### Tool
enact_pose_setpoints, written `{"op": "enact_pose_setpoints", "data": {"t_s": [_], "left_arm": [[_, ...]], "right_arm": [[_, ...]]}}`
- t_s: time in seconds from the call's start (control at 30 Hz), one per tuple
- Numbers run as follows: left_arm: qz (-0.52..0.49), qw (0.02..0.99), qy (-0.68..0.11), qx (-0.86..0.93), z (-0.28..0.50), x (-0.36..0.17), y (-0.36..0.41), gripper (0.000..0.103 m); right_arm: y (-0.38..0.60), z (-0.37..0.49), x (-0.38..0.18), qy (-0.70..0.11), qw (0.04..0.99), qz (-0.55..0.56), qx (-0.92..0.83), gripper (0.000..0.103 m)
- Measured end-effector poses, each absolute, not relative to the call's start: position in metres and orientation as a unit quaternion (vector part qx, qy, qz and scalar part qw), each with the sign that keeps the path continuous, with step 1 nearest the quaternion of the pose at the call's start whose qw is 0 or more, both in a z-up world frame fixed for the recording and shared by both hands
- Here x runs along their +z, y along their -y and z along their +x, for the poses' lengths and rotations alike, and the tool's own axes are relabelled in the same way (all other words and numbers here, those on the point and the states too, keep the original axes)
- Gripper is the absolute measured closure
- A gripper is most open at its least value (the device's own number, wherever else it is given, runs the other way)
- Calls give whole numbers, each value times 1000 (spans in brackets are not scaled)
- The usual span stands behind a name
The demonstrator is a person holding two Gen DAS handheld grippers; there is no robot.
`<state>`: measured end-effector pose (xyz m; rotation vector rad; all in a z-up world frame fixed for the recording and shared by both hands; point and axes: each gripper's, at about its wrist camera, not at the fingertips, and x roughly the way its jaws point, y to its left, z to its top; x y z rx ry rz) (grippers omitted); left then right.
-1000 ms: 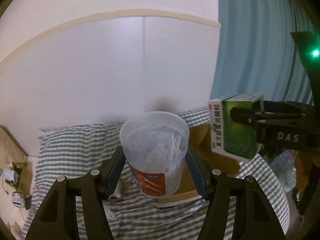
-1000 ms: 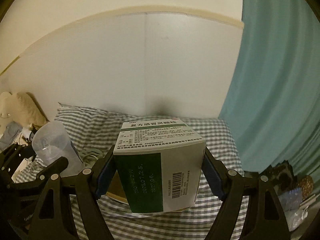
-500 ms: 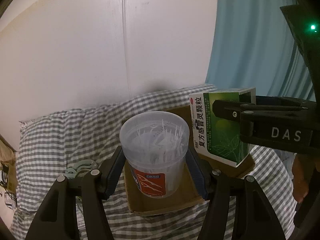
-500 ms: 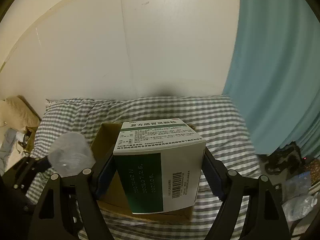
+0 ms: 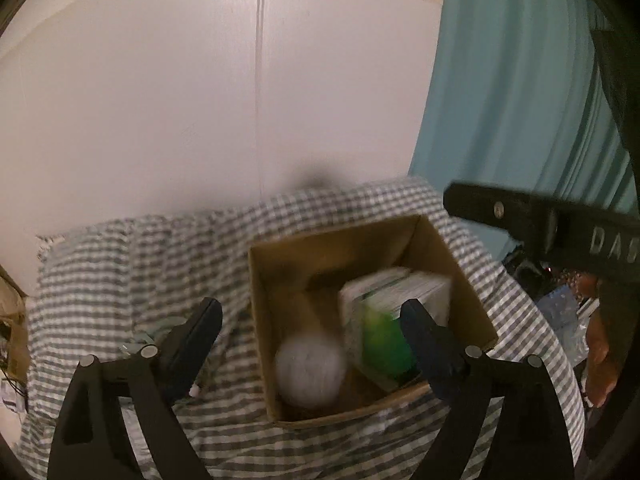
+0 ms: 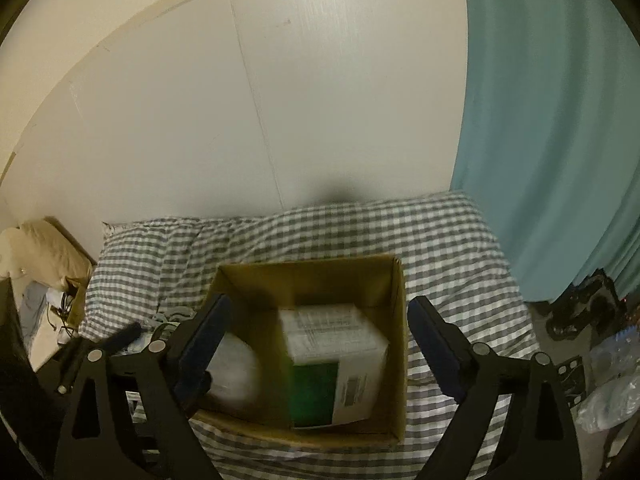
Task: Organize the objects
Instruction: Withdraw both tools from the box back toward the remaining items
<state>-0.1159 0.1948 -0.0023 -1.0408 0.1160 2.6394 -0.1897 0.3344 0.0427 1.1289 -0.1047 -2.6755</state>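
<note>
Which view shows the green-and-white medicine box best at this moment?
The right wrist view: the medicine box sits nearly centred inside the cardboard box, with its printed top, green face and barcode side visible, only slightly blurred. In the left wrist view it is more smeared, partly behind a finger of the left tool.

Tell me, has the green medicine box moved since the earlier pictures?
Yes. The green medicine box left the right gripper, whose jaws have just been opening, and dropped down into the cardboard box.
</note>
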Motion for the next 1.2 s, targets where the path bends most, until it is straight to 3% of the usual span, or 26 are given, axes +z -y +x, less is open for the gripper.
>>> {"op": "enact_pose_setpoints", "data": {"t_s": [0.43, 0.83, 1.2], "left_arm": [[-322, 98, -30, 941, -67, 63, -124, 6], [-282, 60, -15, 958, -18, 102, -42, 0], [-294, 22, 1, 955, -2, 83, 50, 0]], "right_arm": [[-312, -103, 103, -7, 122, 340, -932, 11], [-225, -30, 151, -68, 164, 307, -935, 9], [-148, -8, 118, -62, 193, 324, -924, 9]]}}
